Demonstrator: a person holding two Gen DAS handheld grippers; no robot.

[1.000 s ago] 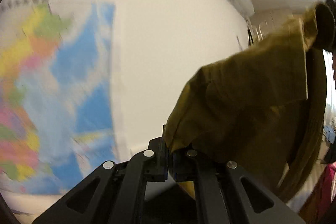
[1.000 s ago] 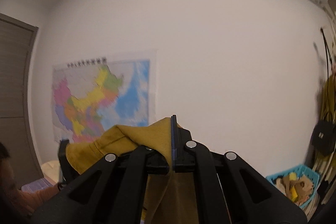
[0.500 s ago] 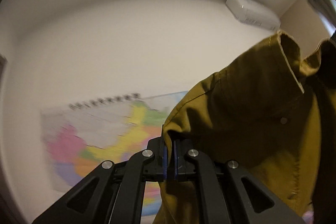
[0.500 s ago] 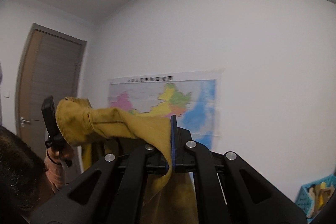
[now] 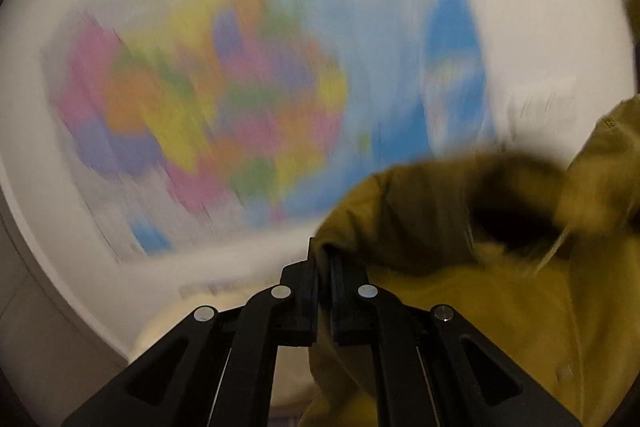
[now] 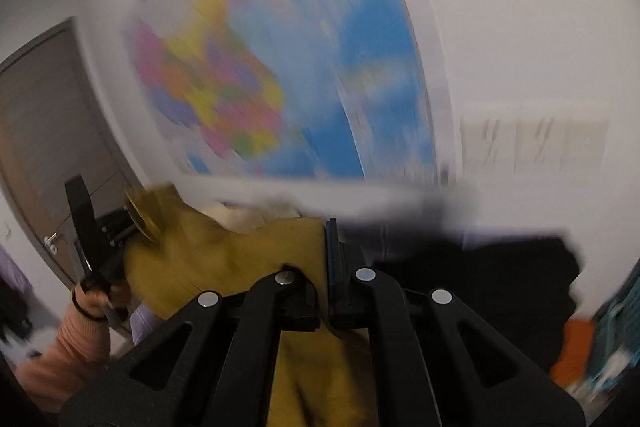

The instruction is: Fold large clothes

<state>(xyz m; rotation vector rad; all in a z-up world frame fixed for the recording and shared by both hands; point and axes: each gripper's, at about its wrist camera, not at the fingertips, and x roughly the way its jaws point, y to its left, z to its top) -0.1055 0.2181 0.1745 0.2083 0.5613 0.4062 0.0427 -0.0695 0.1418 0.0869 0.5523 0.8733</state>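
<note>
A: What lies around, starting at the left?

B: In the right wrist view, a grey-brown wooden door (image 6: 44,131) stands far left. Near it a hand in a peach knitted sleeve (image 6: 100,297) holds the left gripper (image 6: 132,223), seen here from the side. Right of the door a large multicoloured wall map (image 6: 276,67) hangs on the white wall (image 6: 520,7). Further right is a pale panel (image 6: 532,143), too blurred to identify.

A: Any writing?

B: A row of dark characters runs along the map's top edge in both views, but motion blur makes it unreadable.

A: And the tongs?

B: In the left wrist view the left gripper (image 5: 323,259) has its jaws pressed narrow on a fold of the mustard-yellow cloth garment (image 5: 500,307), which spreads off to the right and hides the lower right wall. The right gripper (image 6: 326,251) is likewise clamped on an edge of the same garment (image 6: 224,259), so the cloth hangs stretched between the two, near the cameras.

A: What stands in the way on the right?

B: A heap of black fabric (image 6: 500,275) sits just beyond the right gripper. At the far right edge there is a teal basket (image 6: 616,339) with something orange (image 6: 572,351) beside it; its contents are too smeared to tell.
</note>
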